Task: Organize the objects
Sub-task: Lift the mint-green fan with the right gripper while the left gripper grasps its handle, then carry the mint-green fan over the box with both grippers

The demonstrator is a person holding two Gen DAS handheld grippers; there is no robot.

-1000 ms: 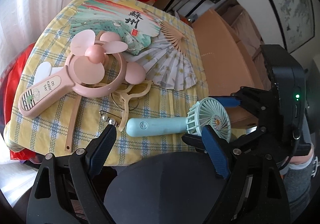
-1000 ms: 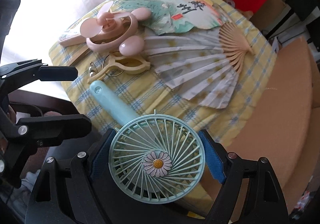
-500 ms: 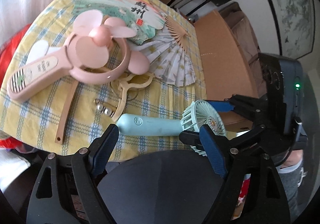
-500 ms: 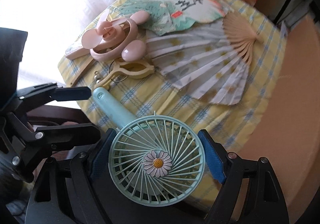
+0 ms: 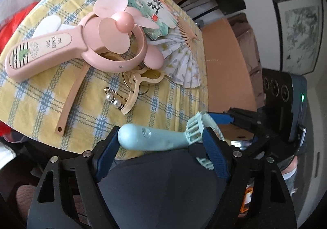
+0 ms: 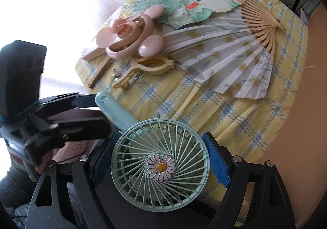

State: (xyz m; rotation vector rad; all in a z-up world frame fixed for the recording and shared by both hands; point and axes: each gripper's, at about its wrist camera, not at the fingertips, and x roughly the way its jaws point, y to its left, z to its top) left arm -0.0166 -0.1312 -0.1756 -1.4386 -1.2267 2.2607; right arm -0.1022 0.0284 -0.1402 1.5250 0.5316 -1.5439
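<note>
The right gripper (image 6: 161, 159) is clamped on the round cage of the mint-green handheld fan (image 6: 160, 164), held just off the near edge of the table (image 6: 235, 114); the cage hides the left pad and the table edge behind it. The left gripper (image 5: 161, 151) is closing around the fan's handle (image 5: 151, 139), its pads not yet pressing; the handle's tip lies against the left finger. On the checked cloth, the pink handheld fan (image 5: 90, 40) covers part of a cream clip (image 5: 139, 83), beside a pearl pin (image 5: 115, 101). Two paper fans (image 6: 222, 59) overlap towards the far edge.
</note>
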